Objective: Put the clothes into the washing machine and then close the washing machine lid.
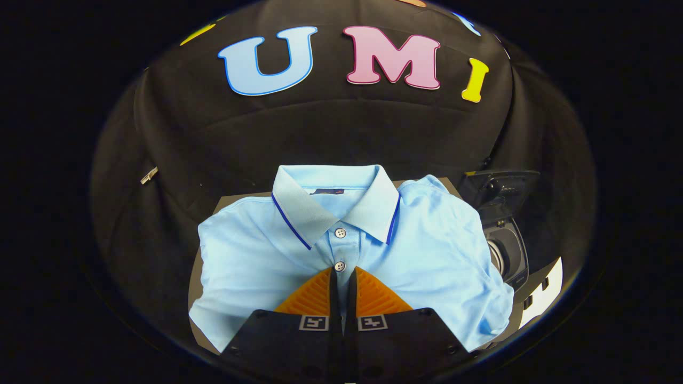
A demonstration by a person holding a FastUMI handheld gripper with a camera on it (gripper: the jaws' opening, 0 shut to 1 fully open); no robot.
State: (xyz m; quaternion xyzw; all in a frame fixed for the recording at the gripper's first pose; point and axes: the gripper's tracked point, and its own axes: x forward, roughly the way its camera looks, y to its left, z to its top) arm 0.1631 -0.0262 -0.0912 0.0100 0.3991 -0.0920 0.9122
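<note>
Orange ribbed gripper (342, 277) fingers pressed together at the placket of the light-blue polo shirt (427, 250), cloth between them not discernible. Shirt lies flat; dark washing machish opening (507, 250) just beside its right edge. Best pinch a thick fold, lift high.

We see black cloth (176, 138) draped as a backdrop, falling in soft folds and creases and curving round both sides of the scene. On its left part hangs a small silvery metal piece (149, 175), tilted; we cannot tell whether it is a clip or a zip pull. Below the cloth lies a flat brown board (230, 201), of which we make out a far corner and a strip of edge. Low at the right stands a white panel (545, 292) with black marks, too small to make out.
</note>
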